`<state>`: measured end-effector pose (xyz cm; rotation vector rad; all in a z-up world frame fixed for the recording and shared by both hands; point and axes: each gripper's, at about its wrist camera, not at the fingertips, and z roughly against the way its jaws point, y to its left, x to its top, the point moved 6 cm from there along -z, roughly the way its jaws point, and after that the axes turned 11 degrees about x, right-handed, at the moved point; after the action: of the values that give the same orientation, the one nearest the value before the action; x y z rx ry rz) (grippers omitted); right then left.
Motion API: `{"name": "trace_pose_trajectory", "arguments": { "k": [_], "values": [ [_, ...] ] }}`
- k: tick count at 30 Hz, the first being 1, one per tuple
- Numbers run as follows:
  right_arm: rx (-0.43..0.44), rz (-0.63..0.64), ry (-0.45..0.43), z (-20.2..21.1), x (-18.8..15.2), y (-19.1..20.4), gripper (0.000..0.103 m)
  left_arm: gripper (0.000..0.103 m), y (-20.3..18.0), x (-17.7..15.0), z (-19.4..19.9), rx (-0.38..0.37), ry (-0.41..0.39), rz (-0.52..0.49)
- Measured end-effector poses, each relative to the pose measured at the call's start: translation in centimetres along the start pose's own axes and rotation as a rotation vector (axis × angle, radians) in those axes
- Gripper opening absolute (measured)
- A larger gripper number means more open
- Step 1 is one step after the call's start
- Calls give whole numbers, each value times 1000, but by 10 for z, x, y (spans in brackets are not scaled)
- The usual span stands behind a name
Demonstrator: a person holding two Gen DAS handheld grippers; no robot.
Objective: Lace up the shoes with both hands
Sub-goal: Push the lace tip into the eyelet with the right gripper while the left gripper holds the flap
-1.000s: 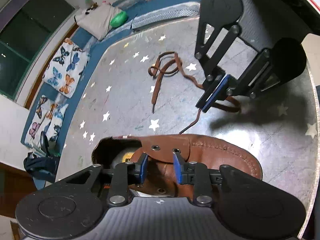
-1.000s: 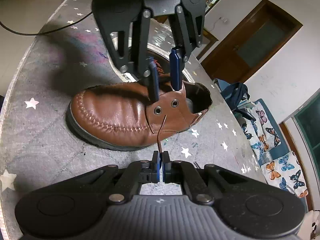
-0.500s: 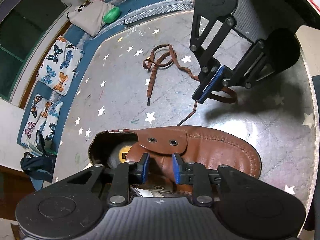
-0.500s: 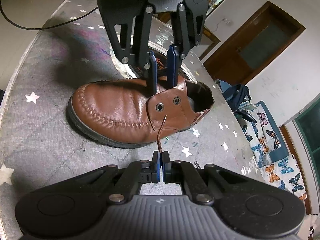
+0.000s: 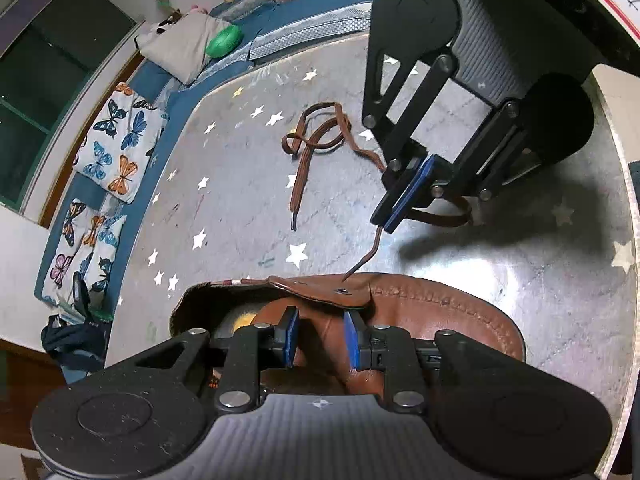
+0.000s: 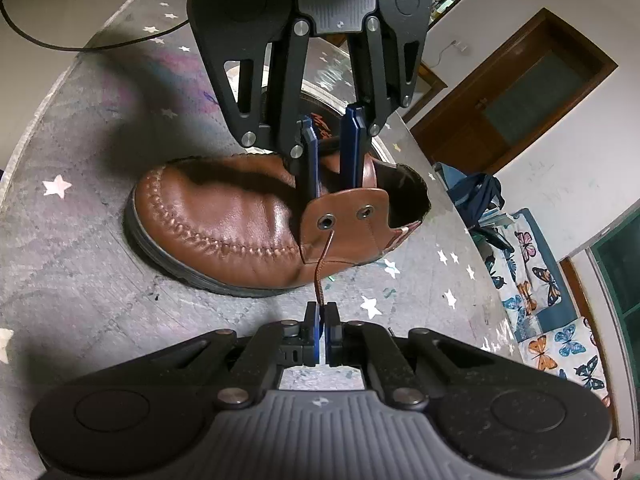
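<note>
Overhead indoor light is bright and leaves white glare on the table (image 5: 500,280). The grippers cast dark, soft shadows. Fisheye bending curves both views' edges; focus is sharp.

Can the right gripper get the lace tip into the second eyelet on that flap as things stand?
Probably yes. The right gripper is shut on the shoelace, whose tip sits at the first eyelet; the second eyelet beside it is uncovered, and the left gripper stands behind the flap, not across it.
</note>
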<state>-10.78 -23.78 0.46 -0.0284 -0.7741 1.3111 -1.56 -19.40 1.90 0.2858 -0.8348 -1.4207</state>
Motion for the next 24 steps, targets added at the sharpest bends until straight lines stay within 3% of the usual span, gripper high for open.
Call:
{"name": "trace_pose_trajectory", "arguments": {
  "k": [24],
  "values": [
    [-31,17,-40,-3,16,-9,2,23,-8,5,-1,13,-13,-11]
  ]
}}
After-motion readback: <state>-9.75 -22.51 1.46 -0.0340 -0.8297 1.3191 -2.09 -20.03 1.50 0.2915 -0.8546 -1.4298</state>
